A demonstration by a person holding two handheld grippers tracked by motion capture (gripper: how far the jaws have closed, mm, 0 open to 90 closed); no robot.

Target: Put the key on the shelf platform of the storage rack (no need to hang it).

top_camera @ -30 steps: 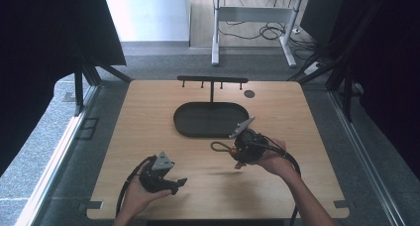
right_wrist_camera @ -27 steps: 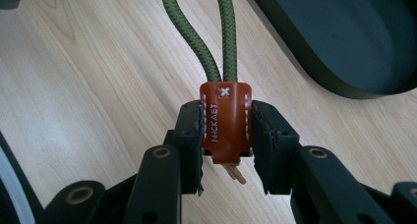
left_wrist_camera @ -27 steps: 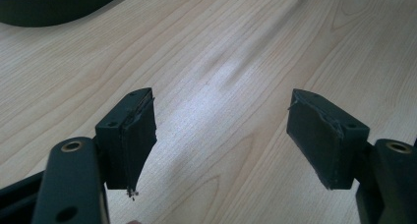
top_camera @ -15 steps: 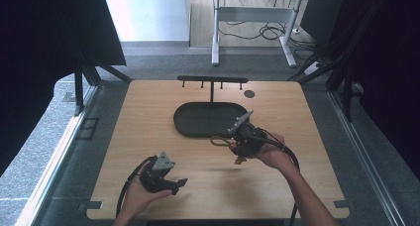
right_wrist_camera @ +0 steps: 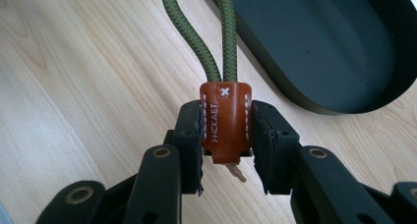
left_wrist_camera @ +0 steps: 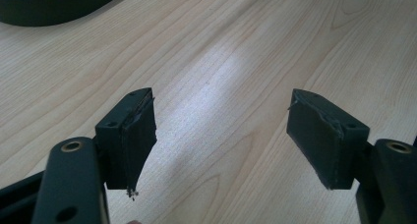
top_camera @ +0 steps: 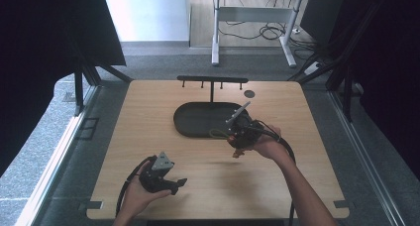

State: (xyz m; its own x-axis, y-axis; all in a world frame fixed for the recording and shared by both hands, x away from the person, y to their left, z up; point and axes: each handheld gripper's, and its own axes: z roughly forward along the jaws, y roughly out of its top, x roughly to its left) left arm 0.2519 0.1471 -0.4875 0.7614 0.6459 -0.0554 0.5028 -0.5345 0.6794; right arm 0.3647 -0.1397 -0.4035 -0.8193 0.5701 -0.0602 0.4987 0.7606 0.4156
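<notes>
1. Currently, right claw (right_wrist_camera: pixel 226 145): closed on the tan leather tag (right_wrist_camera: pixel 225 128) of a green cord loop (right_wrist_camera: pixel 196 27); the loop runs forward from the jaws and hangs free above the table (top_camera: pixel 148 117).
2. Left claw (left_wrist_camera: pixel 221 135): open, nothing between its jaws, bare wood ahead.
3. Tray (right_wrist_camera: pixel 334 52): dark oval dish, just ahead and to the right of the right claw; its visible interior is empty.
4. Rack (top_camera: pixel 212 80): black peg bar beyond the tray.
5. Risk: grip is on the smooth tag alone, so a jerk could probably slide it out.
6. Risk: the loose loop may swing, snag the tray rim or miss a peg.
</notes>
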